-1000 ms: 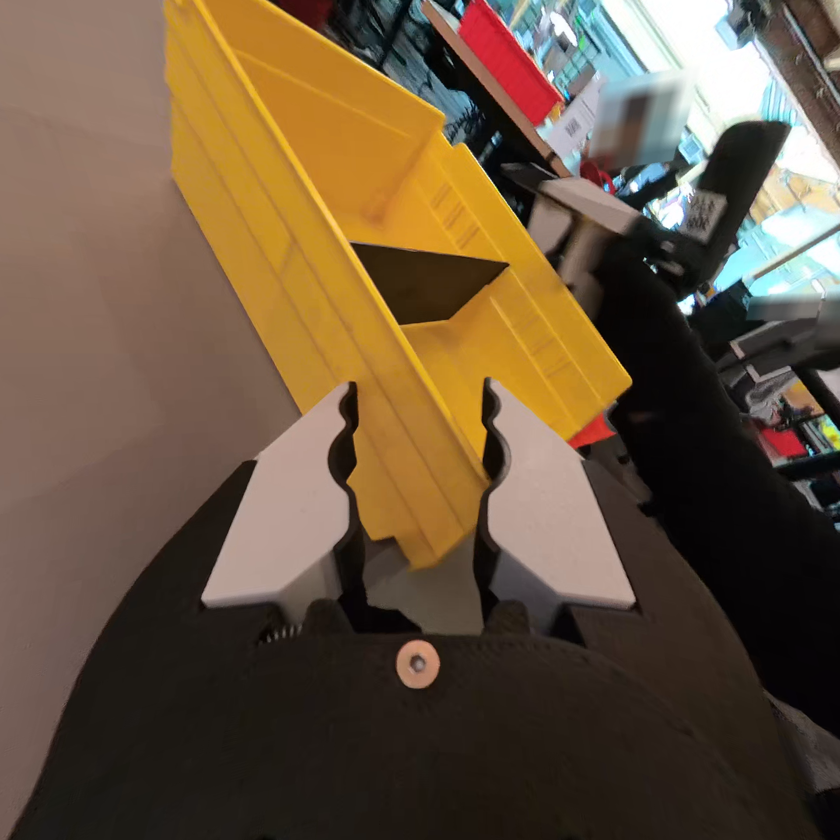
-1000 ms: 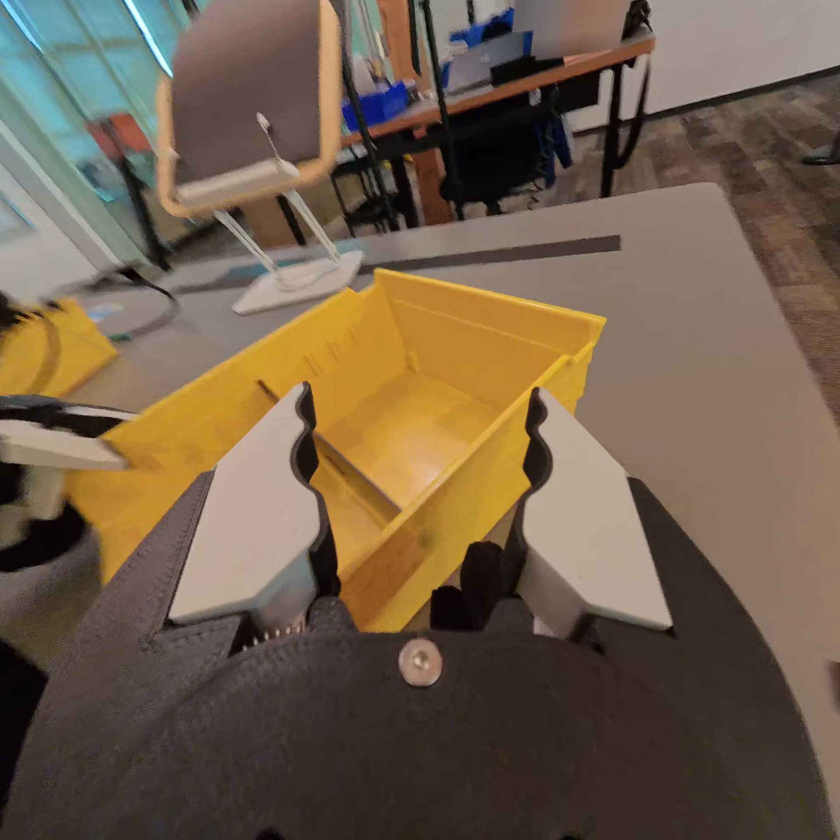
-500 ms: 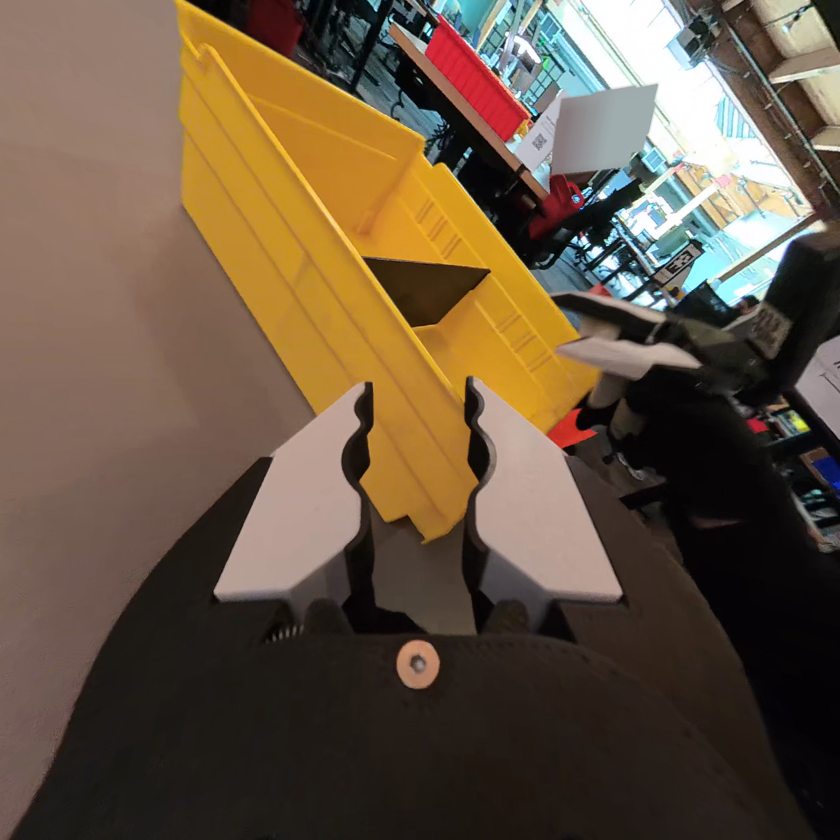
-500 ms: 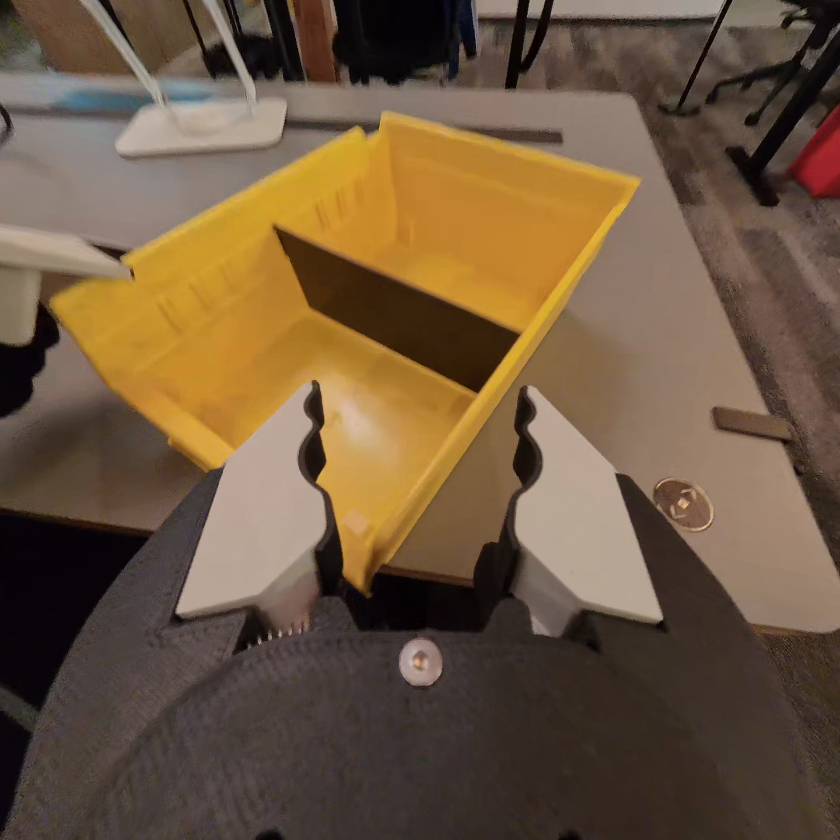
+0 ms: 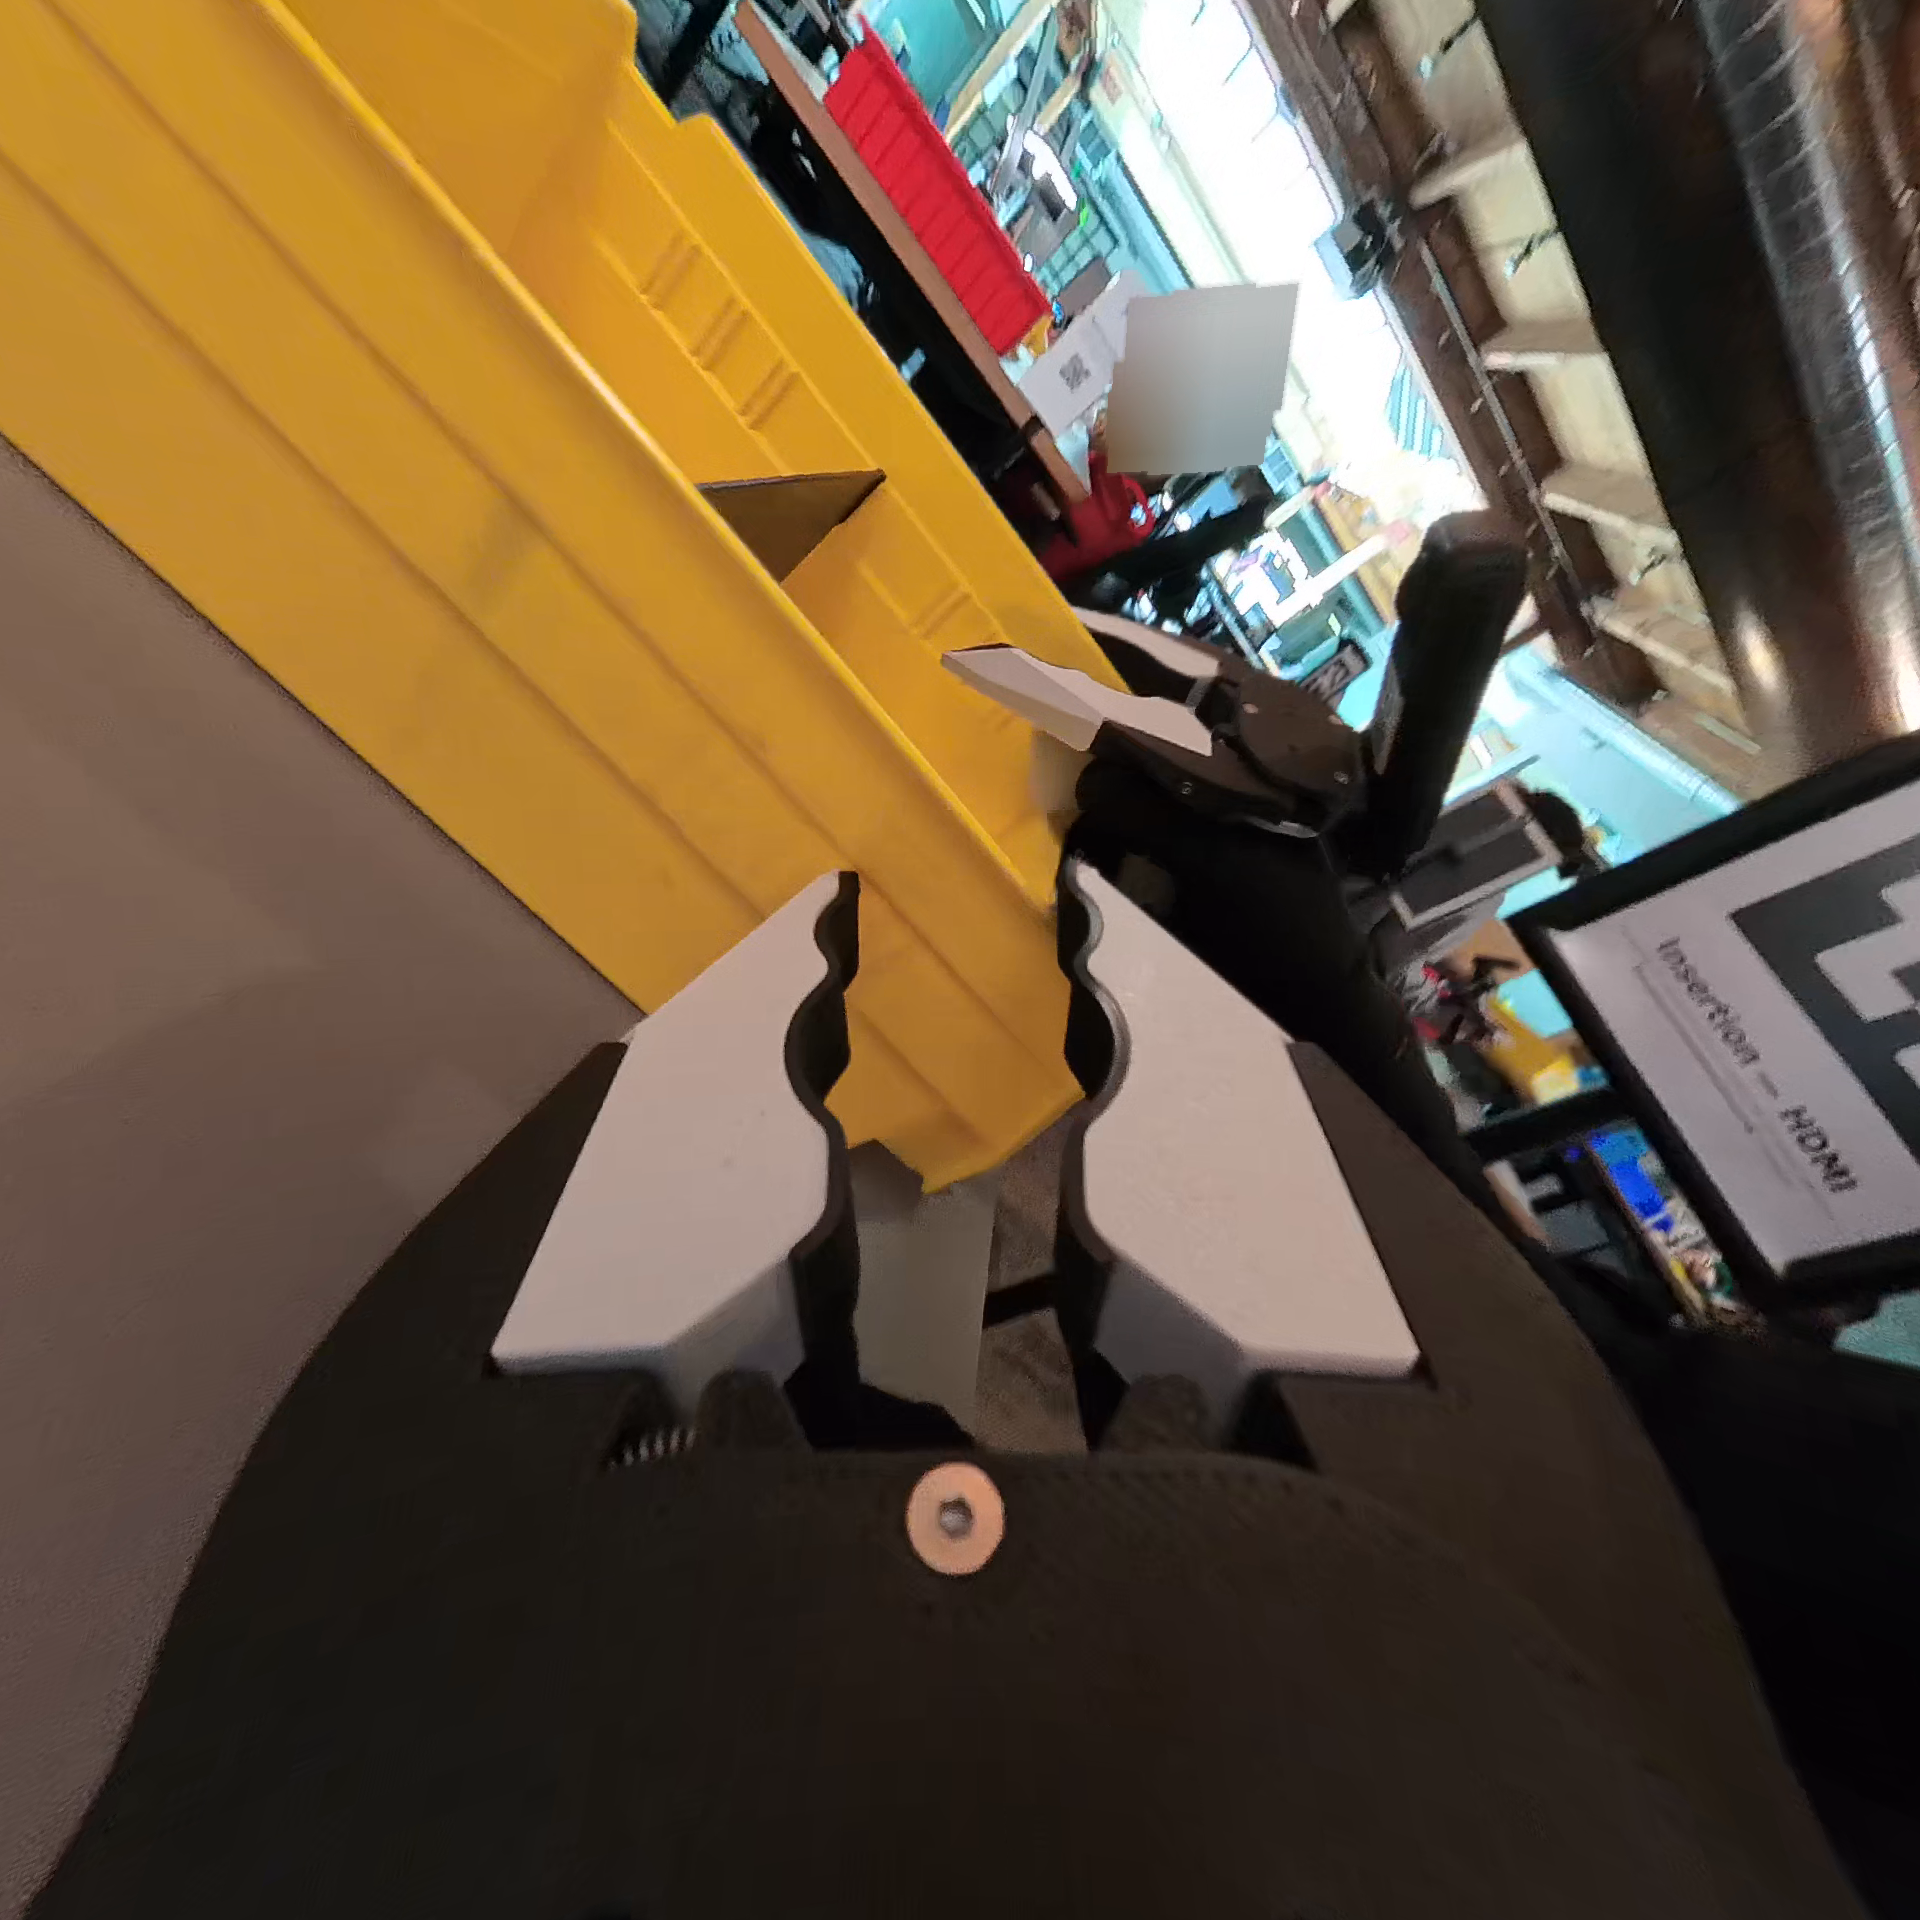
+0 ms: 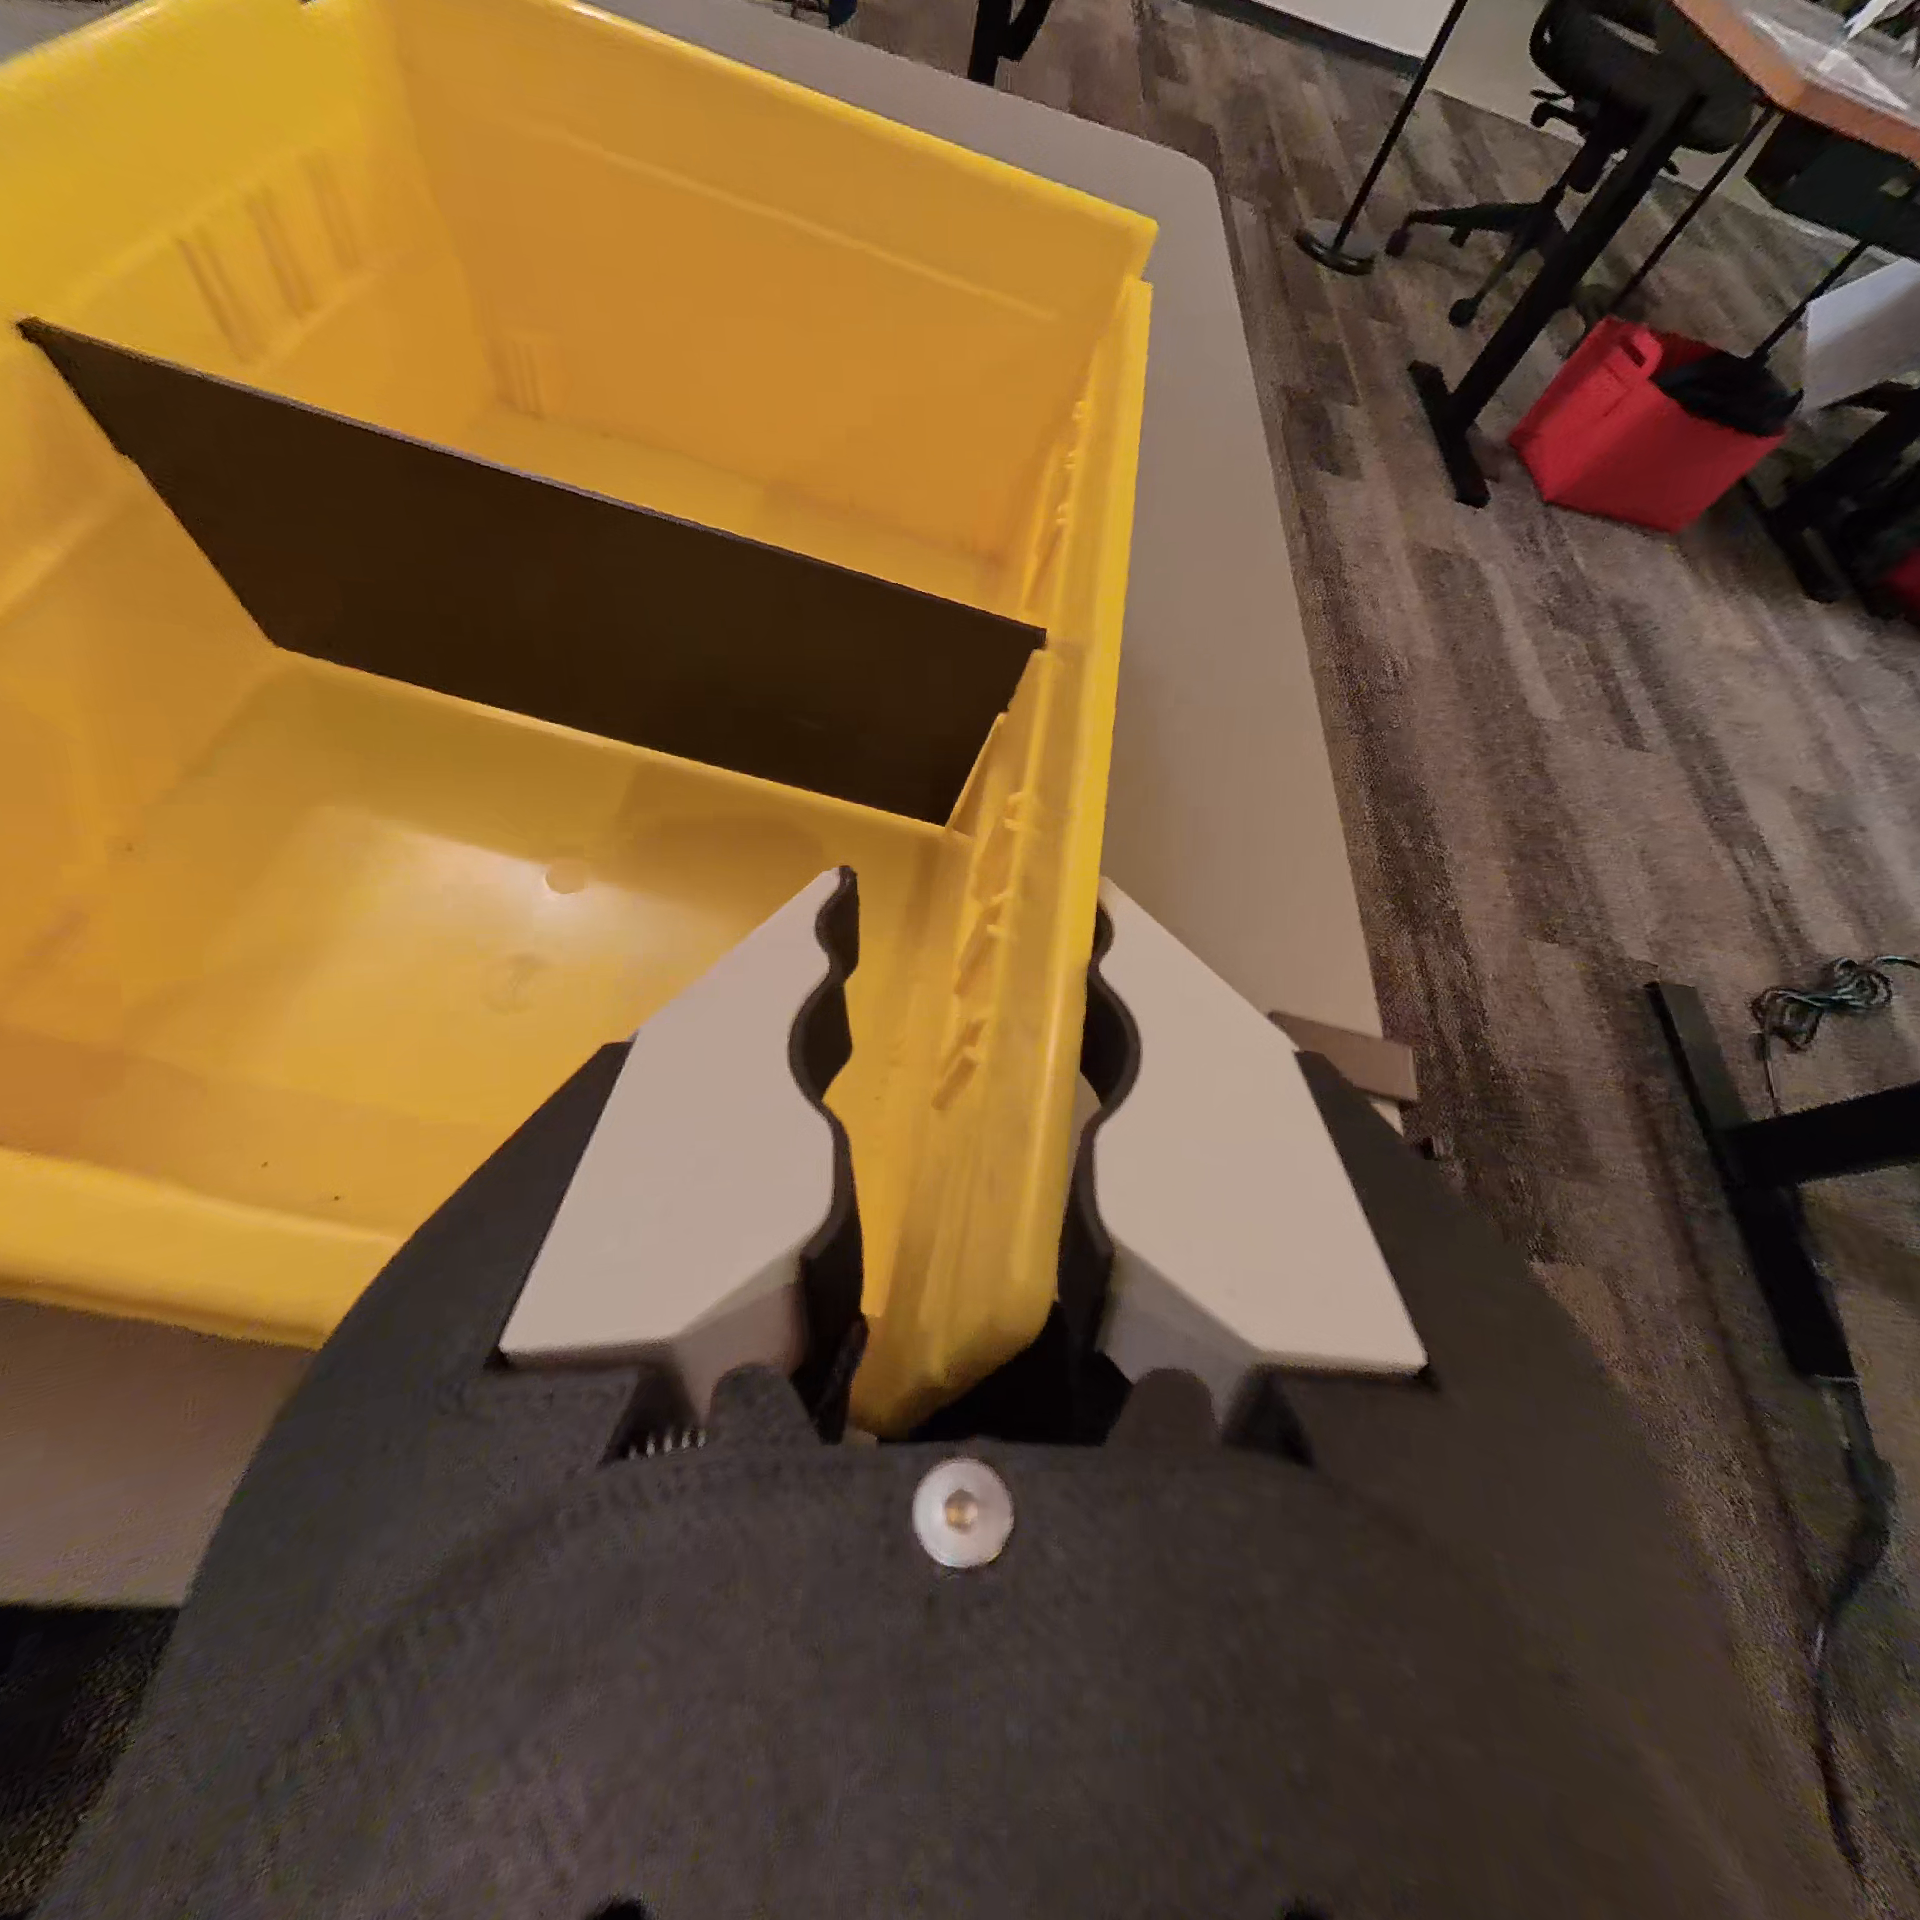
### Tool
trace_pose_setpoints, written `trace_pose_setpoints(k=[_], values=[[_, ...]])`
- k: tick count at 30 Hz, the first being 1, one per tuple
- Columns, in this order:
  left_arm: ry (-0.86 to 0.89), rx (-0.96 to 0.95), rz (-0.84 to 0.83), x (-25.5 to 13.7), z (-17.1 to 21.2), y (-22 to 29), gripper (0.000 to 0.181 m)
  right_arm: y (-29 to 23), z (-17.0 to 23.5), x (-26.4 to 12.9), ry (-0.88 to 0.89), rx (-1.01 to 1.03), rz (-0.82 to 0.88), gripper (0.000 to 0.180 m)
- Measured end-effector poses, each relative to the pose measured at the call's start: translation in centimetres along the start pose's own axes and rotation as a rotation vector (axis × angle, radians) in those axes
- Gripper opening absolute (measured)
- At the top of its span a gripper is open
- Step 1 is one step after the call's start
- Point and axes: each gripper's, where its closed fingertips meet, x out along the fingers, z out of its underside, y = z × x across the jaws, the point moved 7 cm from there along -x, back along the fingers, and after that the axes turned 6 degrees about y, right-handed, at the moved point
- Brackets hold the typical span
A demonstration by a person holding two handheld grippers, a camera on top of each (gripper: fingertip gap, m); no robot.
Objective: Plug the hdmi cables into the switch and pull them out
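No HDMI cable or switch shows in either view. A yellow plastic bin [image 5: 436, 499] with a black divider [image 5: 779, 514] sits on the grey table [image 5: 208, 935]. My left gripper [image 5: 961, 894] is shut on the bin's wall at its near left corner. In the right wrist view the bin [image 6: 727, 260] shows both compartments empty on either side of the divider [image 6: 540, 582]. My right gripper [image 6: 971, 894] is shut on the bin's right side wall near the front corner. It also shows in the left wrist view [image 5: 1081, 707] at the bin's far rim.
The table edge [image 6: 1216, 623] runs just right of the bin, with carpet floor beyond. A red bag [image 6: 1642, 426] and black desk legs [image 6: 1756, 1164] stand on the floor. A framed white sign [image 5: 1766, 1039] stands to the right in the left wrist view. Some 20 centimetres of space lies between my two pairs of fingers.
Both grippers moved in onto the bin. The right jaws closed from wide open onto the right wall. The left jaws narrowed onto the left corner wall.
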Motion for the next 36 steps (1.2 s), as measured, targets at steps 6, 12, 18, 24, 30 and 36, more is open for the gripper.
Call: trace_pose_setpoints(k=[6,12,18,24,30,36], values=[[0.066,-0.052,0.006,2.4,-1.3,-1.4,0.035,2.7,-0.8,3.3,-0.004,-0.022,-0.01,0.036],[0.115,-0.004,-0.039,2.6,-2.6,-2.2,0.056,3.6,-1.4,4.8,0.018,-0.032,-0.004,0.053],[0.268,0.354,-0.104,-4.4,-4.6,2.5,0.071,4.6,-5.0,-1.0,0.261,-0.047,0.148,0.063],[0.356,0.6,-0.439,-19.6,-9.0,3.4,0.075,-1.1,-9.3,-5.6,0.427,-0.172,0.009,0.059],[0.359,0.821,-1.133,-41.6,-11.4,3.1,0.072,-7.2,-13.4,-7.5,0.545,-0.188,-0.135,0.056],[0.314,0.597,-1.537,-61.2,-8.7,0.8,0.067,-15.8,-16.0,-8.1,0.581,-0.256,-0.331,0.056]])
